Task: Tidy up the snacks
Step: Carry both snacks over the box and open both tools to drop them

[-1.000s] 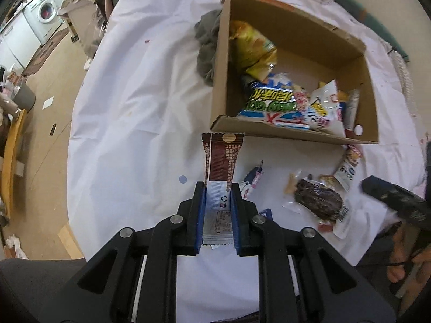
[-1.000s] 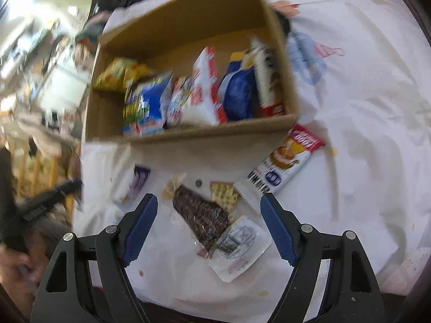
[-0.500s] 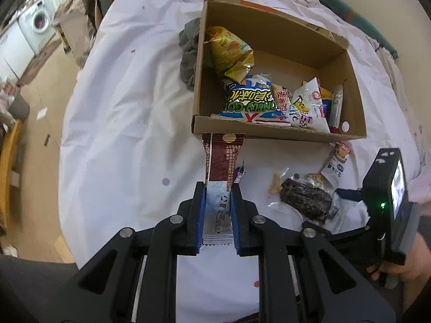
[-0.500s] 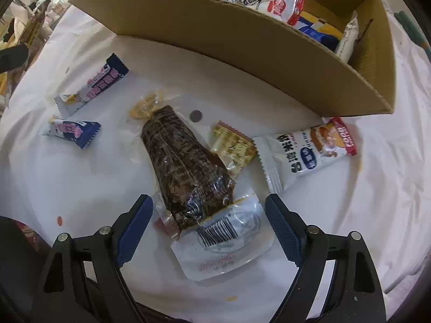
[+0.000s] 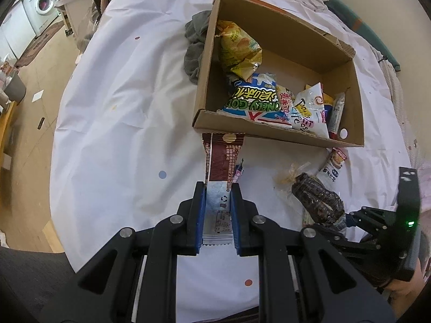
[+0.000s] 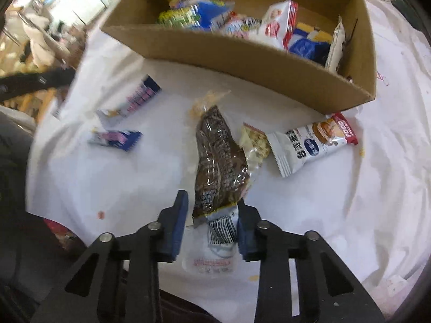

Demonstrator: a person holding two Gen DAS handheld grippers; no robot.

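My left gripper (image 5: 217,210) is shut on a long brown-and-white snack packet (image 5: 222,158) and holds it above the white cloth, its far end just short of the cardboard box (image 5: 280,134). The box holds several snack bags. My right gripper (image 6: 211,219) has narrowed around the near end of a dark snack in a clear wrapper (image 6: 219,158); the right pad touches the wrapper and a small gap shows at the left pad. The same dark snack shows in the left wrist view (image 5: 316,199), with the right gripper at its near end.
Loose on the cloth: a white bar with a red end (image 6: 315,141), a small yellow candy (image 6: 256,141), two blue-and-pink sweets (image 6: 115,138) (image 6: 137,97). A grey rag (image 5: 195,43) lies left of the box. The table edge (image 5: 58,188) drops to the floor at left.
My right gripper has moved in over the dark snack and its jaws have closed from wide open to nearly its width. My left gripper still holds the brown packet, a little nearer the box.
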